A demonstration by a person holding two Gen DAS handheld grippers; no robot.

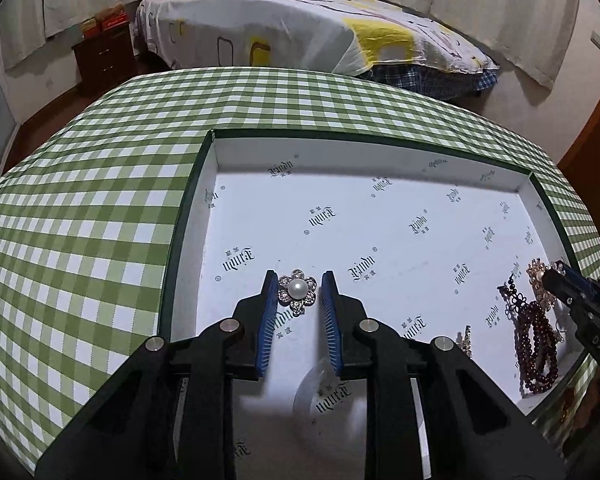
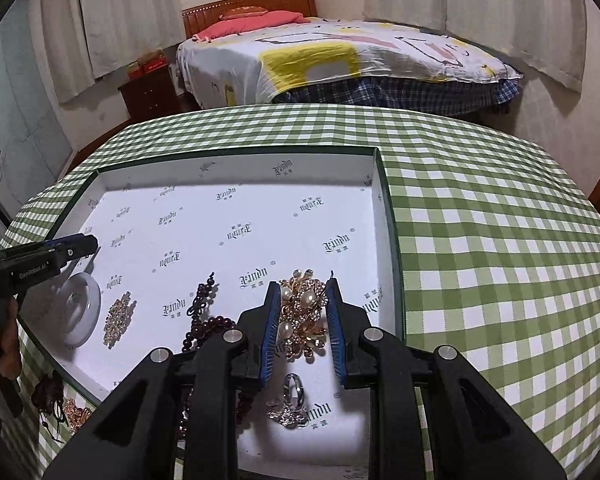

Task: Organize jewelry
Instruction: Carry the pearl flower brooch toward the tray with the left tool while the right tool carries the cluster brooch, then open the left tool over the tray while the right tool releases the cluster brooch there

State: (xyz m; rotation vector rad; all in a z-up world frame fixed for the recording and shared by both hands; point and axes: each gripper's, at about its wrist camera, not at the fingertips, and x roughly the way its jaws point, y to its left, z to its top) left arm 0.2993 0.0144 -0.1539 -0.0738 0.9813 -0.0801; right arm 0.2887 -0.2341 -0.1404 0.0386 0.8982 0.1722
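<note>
Fingers of the left gripper (image 1: 299,286) are parted, one on each side of the pearl flower brooch (image 1: 297,290), which lies flat on the printed white floor of the box (image 1: 364,136). They don't seem to touch it; can't tell for sure on the left side.

Right gripper (image 2: 303,294) is also open, fingers flanking the gold pearl brooch (image 2: 303,312) near the box's right wall. That piece looks loosely bracketed, not clamped.

Other jewelry in the box: dark red bead strand (image 2: 208,326), rhinestone hair clip (image 2: 118,318), pale bangle (image 2: 82,308), silver ring (image 2: 293,386). More pieces sit on the checked bench (image 2: 480,240) outside the near-left box corner.

Risks as I read it:
- Flower brooch is thin and flat; closing high likely skates it across the slick liner instead of lifting.
- Gold brooch is irregular and spiky; an off-centre pinch could rotate it out or bend a petal.
- Bead strand lies just beside the right gripper's left finger and could snag and drag along.
- Ring sits directly below the right gripper; dropping the brooch lands on it.
- Both grippers work in one box, so crossing paths risks a knock.
</note>
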